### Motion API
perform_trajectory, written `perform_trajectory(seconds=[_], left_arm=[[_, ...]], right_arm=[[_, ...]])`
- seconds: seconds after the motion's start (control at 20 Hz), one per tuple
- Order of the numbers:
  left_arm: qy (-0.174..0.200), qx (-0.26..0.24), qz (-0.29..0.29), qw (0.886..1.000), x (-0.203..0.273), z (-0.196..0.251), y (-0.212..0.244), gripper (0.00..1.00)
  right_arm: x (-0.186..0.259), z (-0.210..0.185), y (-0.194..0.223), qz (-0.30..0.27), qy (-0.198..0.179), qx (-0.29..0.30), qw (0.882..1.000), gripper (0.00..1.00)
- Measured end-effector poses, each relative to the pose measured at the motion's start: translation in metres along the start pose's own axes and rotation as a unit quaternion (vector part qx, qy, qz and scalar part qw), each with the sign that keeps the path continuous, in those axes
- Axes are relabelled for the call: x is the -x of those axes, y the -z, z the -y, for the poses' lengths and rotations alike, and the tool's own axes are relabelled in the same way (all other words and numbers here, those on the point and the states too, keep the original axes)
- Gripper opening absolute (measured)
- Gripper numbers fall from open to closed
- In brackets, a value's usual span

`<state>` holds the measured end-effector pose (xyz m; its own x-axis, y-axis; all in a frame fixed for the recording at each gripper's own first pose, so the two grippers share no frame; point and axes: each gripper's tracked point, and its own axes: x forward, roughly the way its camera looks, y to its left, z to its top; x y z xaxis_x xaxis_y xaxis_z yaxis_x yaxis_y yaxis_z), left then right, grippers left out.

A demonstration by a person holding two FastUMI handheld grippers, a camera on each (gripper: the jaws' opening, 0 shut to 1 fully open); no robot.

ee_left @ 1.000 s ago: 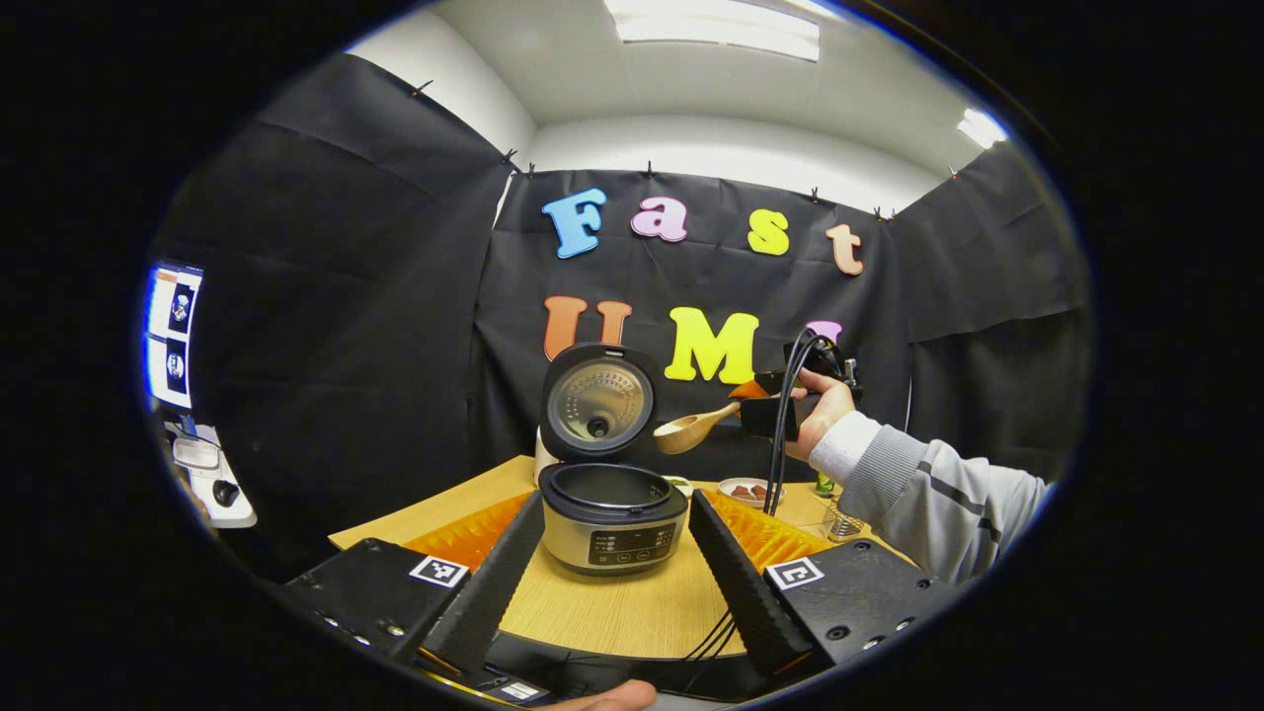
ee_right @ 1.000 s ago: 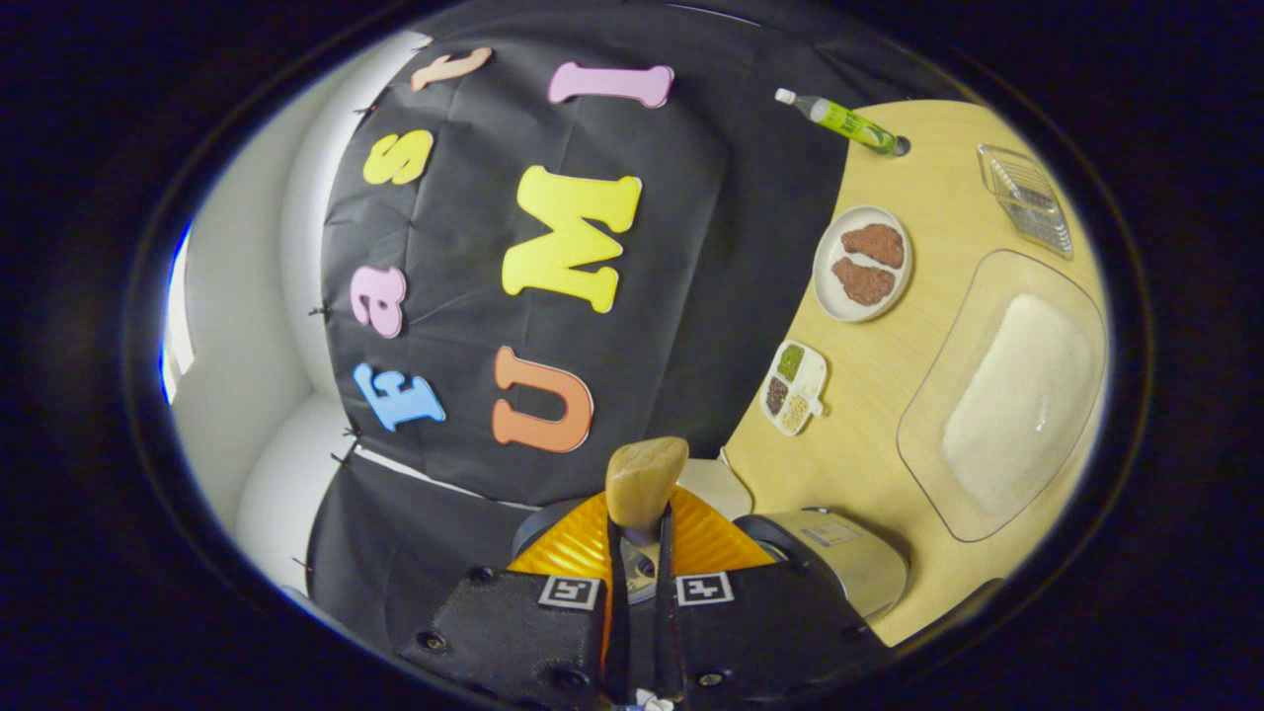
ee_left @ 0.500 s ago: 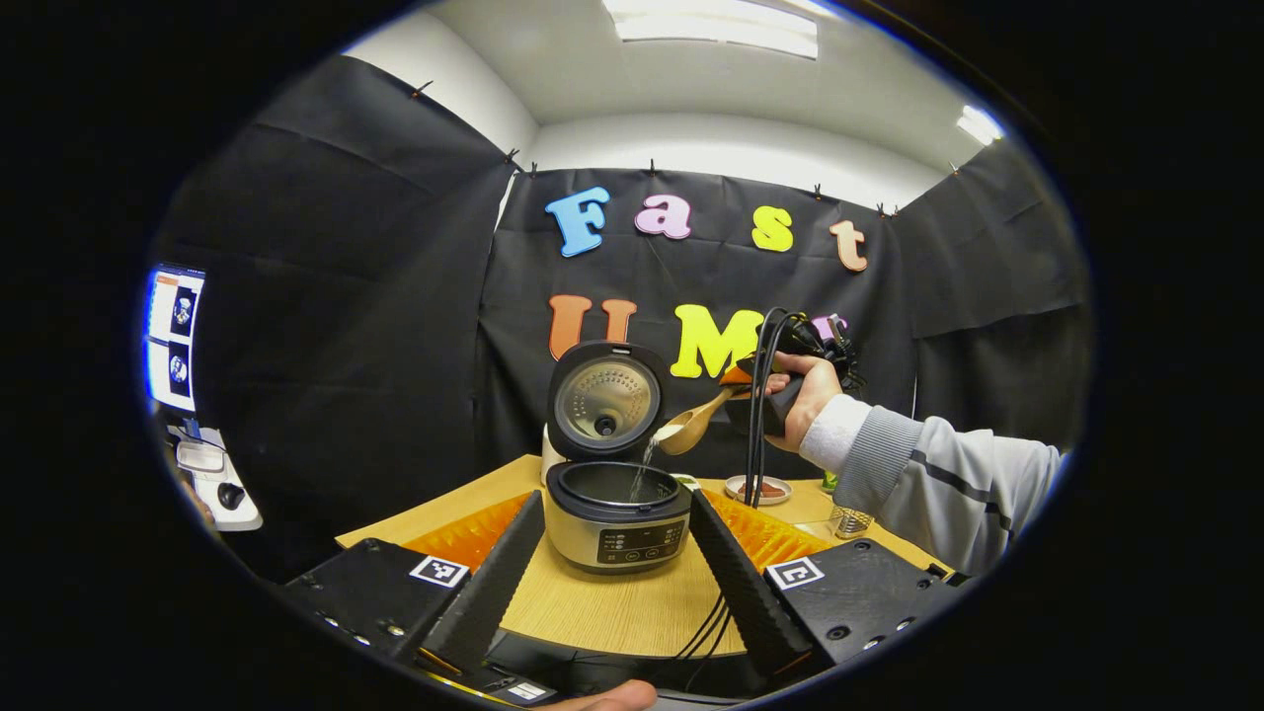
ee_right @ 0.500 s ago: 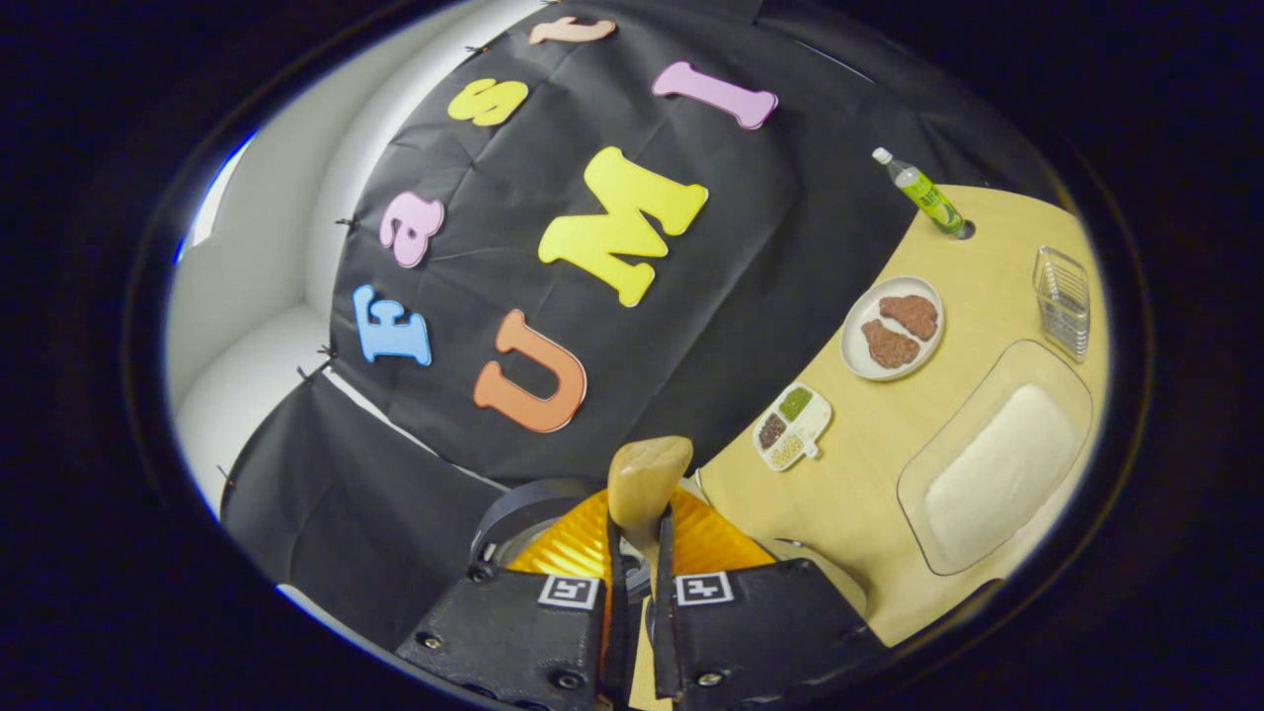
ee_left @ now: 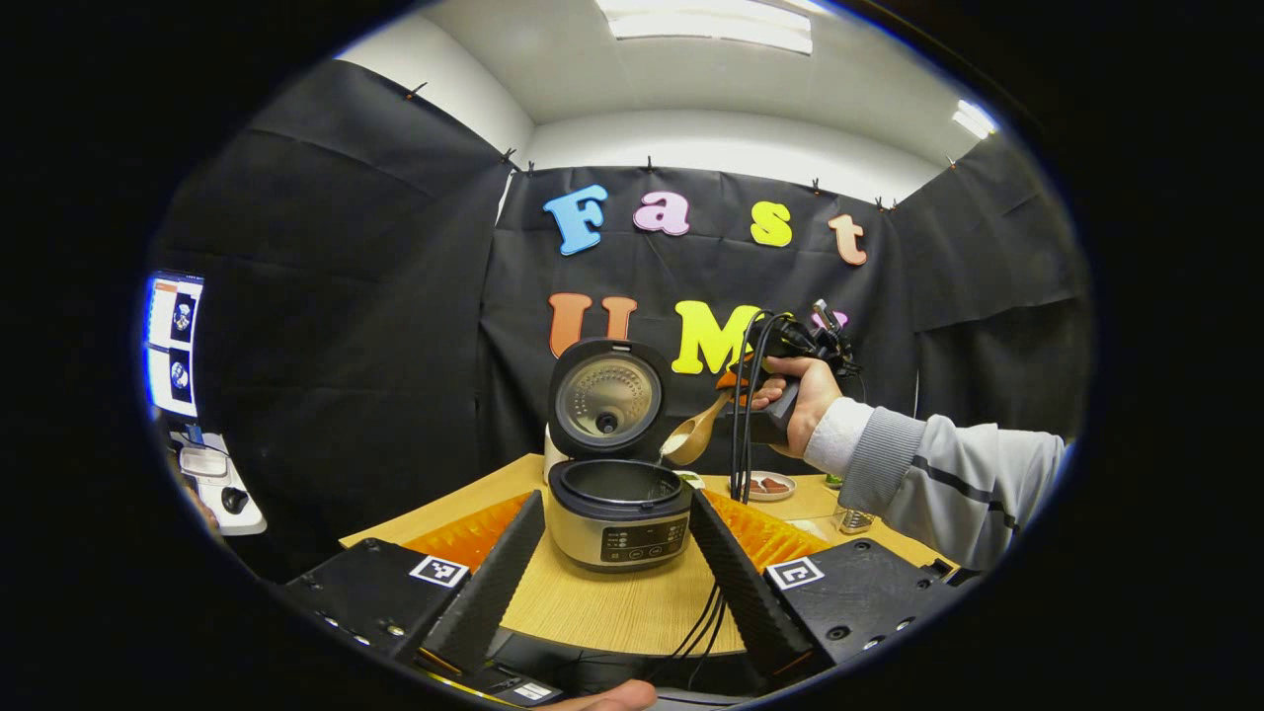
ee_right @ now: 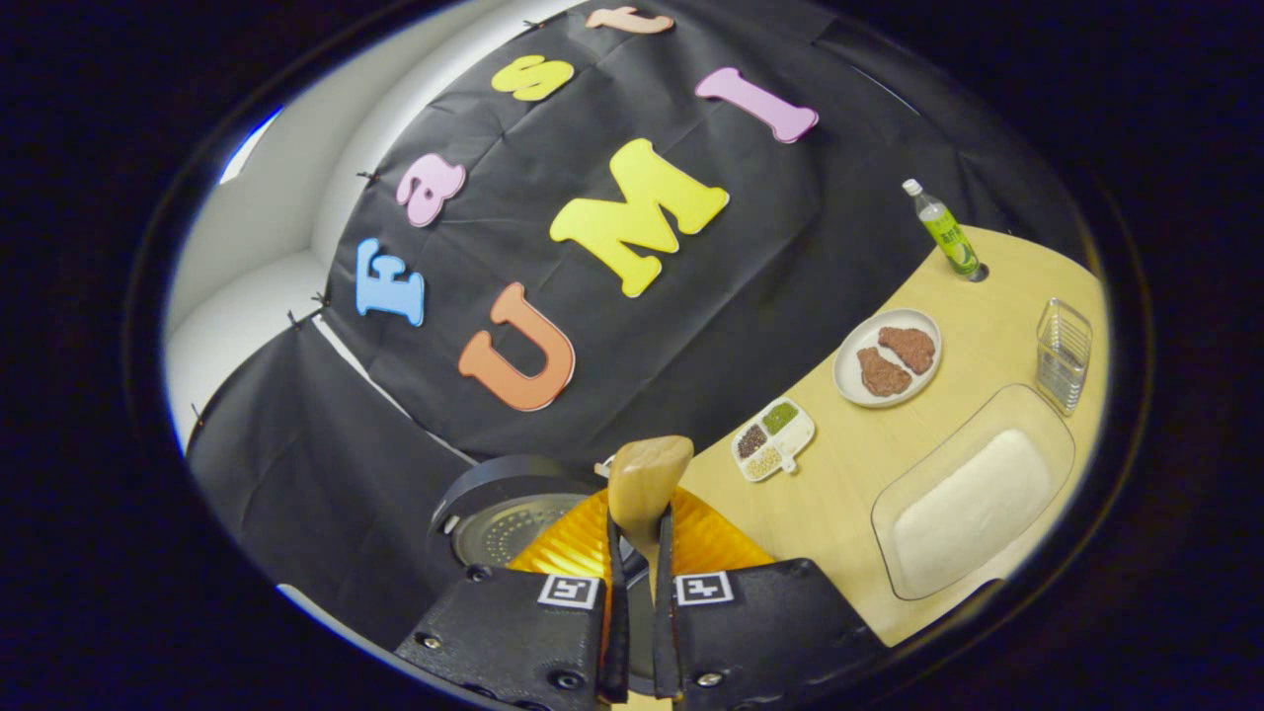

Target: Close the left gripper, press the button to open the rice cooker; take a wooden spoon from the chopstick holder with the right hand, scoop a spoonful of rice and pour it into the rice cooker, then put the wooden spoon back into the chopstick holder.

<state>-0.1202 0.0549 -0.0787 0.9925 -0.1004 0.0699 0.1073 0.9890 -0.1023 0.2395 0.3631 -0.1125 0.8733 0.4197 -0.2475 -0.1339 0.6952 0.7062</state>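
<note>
The rice cooker (ee_left: pixel 617 509) stands open on the table, its lid (ee_left: pixel 604 400) upright behind the pot. My left gripper (ee_left: pixel 614 499) is open, one finger on each side of the cooker and short of it. A hand holds my right gripper (ee_left: pixel 736 383) above and right of the pot, shut on the handle of the wooden spoon (ee_left: pixel 691 437). The spoon's bowl tilts down over the pot's rim. In the right gripper view the spoon (ee_right: pixel 647 479) sticks out from my shut right gripper (ee_right: pixel 639 528), with the cooker lid (ee_right: pixel 499 518) below it.
A clear tray of rice (ee_right: pixel 973 499), the chopstick holder (ee_right: pixel 1062 354), a plate of brown food (ee_right: pixel 887 357), a small divided dish (ee_right: pixel 772 439) and a green bottle (ee_right: pixel 943 229) stand on the wooden table (ee_right: pixel 859 464). A monitor (ee_left: pixel 173 341) is at far left.
The right gripper moved left and down toward the pot and tipped the spoon from level to steeply downward; rice streamed into the cooker. The left gripper stayed put.
</note>
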Motion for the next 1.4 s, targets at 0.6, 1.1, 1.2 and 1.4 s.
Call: perform_trajectory(seconds=[0.6,1.1,1.2,1.4], left_arm=[[-0.006,0.003,0.001,1.0,0.001,-0.001,-0.001,0.94],[-0.012,0.007,0.006,1.0,-0.002,-0.007,0.005,0.94],[-0.01,0.006,0.005,1.0,-0.003,-0.005,0.006,0.94],[-0.007,0.005,0.007,1.0,-0.004,-0.006,0.005,0.94]], right_arm=[[0.006,-0.062,0.039,0.001,-0.051,0.224,0.973,0.15],[0.019,-0.094,0.089,0.019,-0.079,0.471,0.878,0.15],[0.019,-0.092,0.099,0.02,-0.073,0.505,0.86,0.15],[0.02,-0.089,0.099,0.022,-0.071,0.505,0.86,0.15]])
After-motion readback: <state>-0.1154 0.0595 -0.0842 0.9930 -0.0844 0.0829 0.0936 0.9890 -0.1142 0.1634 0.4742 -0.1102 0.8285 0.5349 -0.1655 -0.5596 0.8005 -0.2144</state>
